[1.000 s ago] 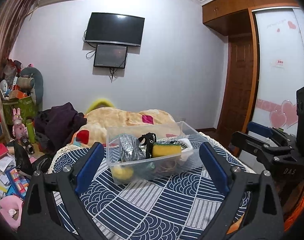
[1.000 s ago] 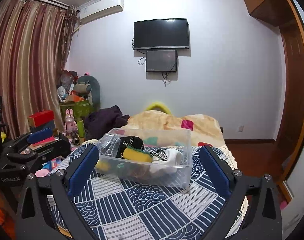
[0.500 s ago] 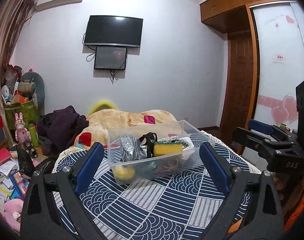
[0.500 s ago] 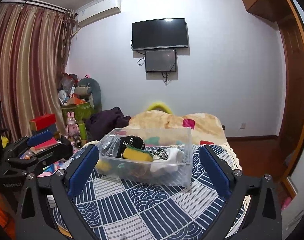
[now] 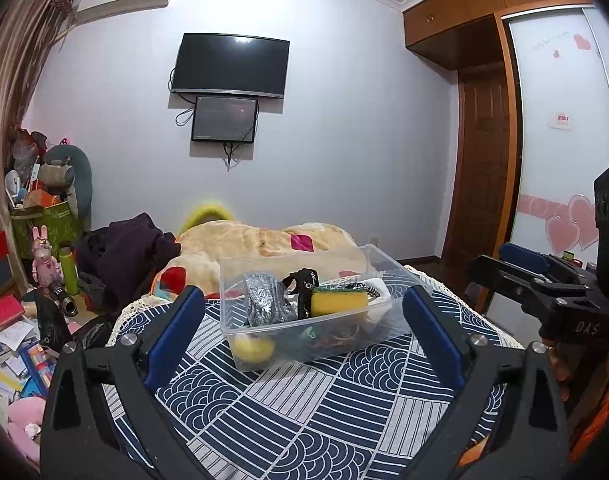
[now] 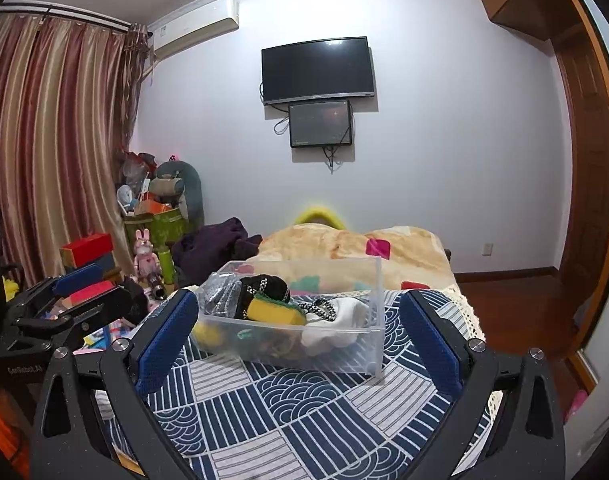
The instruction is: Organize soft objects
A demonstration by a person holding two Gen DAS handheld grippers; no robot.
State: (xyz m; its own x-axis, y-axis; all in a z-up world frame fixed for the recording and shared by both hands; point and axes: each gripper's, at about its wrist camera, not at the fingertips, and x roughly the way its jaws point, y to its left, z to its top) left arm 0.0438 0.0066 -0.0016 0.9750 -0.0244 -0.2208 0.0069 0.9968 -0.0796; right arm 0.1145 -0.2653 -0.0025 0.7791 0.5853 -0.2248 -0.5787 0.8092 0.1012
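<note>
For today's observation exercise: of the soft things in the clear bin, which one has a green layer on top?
The yellow sponge, lying atop the pile: it alone has a green scouring layer. The silver bag and white cloth lack it.

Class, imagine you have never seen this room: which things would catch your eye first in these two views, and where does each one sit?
The eye lands first on the clear plastic bin in the middle of the blue patterned bedspread, with a yellow sponge among the soft items heaped inside. Framing it in the foreground are the open left gripper and open right gripper, both empty. Behind, a dark television hangs on the far wall.
</note>
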